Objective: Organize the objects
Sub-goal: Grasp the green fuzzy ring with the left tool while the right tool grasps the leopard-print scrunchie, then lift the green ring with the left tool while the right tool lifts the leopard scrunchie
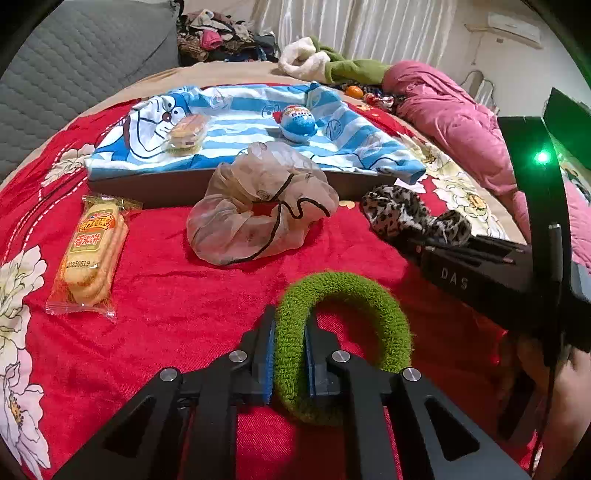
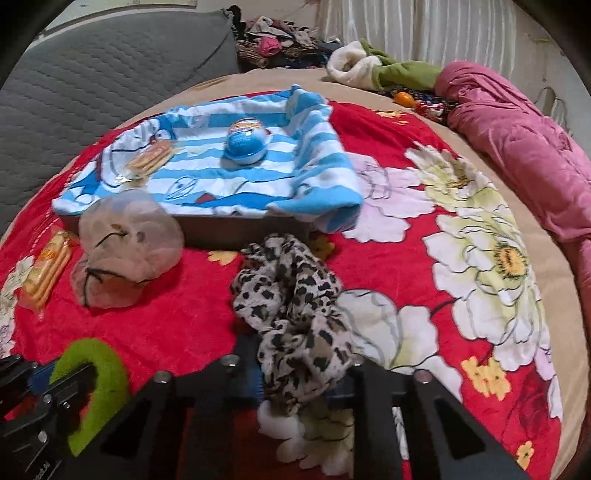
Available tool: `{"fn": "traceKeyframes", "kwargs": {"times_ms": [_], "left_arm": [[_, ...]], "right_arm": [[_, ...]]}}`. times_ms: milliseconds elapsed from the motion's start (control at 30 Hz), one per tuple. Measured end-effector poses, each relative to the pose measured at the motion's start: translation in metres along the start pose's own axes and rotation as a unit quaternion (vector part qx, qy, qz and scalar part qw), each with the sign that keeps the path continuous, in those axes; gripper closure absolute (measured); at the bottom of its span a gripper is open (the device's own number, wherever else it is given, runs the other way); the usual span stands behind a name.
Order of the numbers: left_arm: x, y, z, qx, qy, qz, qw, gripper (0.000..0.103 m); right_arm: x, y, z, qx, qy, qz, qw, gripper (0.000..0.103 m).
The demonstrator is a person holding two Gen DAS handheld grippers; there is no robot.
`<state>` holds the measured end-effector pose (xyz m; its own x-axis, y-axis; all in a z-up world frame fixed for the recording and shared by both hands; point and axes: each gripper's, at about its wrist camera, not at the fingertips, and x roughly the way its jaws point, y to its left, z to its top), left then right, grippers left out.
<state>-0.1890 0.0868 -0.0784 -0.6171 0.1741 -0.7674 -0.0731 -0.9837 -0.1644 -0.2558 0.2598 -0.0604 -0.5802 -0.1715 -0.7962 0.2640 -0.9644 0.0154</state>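
Observation:
My left gripper (image 1: pixel 290 332) is shut on a green fuzzy scrunchie (image 1: pixel 347 291), low over the red floral blanket; it also shows at the lower left of the right wrist view (image 2: pixel 94 373). My right gripper (image 2: pixel 299 362) is shut on a leopard-print scrunchie (image 2: pixel 295 299), which also shows in the left wrist view (image 1: pixel 406 212). A sheer beige scrunchie (image 1: pixel 258 206) lies on the blanket before a shallow box lined with a blue striped cartoon cloth (image 1: pixel 236 125). The box holds a blue egg-shaped toy (image 1: pixel 297 123) and a snack pack (image 1: pixel 186 134).
A wrapped pack of biscuits (image 1: pixel 90 254) lies on the blanket at left. A pink quilt (image 2: pixel 524 147) runs along the right side. A grey cushion (image 1: pixel 74 66) stands at the back left, with piled clothes (image 1: pixel 221 33) behind and a green-and-white garment (image 1: pixel 325 61).

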Motion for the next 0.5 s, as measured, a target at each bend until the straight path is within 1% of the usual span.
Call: {"fn": "traceKeyframes", "kwargs": {"times_ms": [200,500], "left_arm": [[-0.004,0.001,-0.001,0.002,0.0,-0.004,1.0,0.091],[-0.016,0.01,-0.004,-0.004,-0.005,0.001,1.0,0.091]], "right_arm": [[-0.011,0.003,-0.008,0.007,-0.011,0.027,1.0,0.088],[-0.032,0.009,-0.017,0.014,-0.021,0.032,0.999,0.088]]}}
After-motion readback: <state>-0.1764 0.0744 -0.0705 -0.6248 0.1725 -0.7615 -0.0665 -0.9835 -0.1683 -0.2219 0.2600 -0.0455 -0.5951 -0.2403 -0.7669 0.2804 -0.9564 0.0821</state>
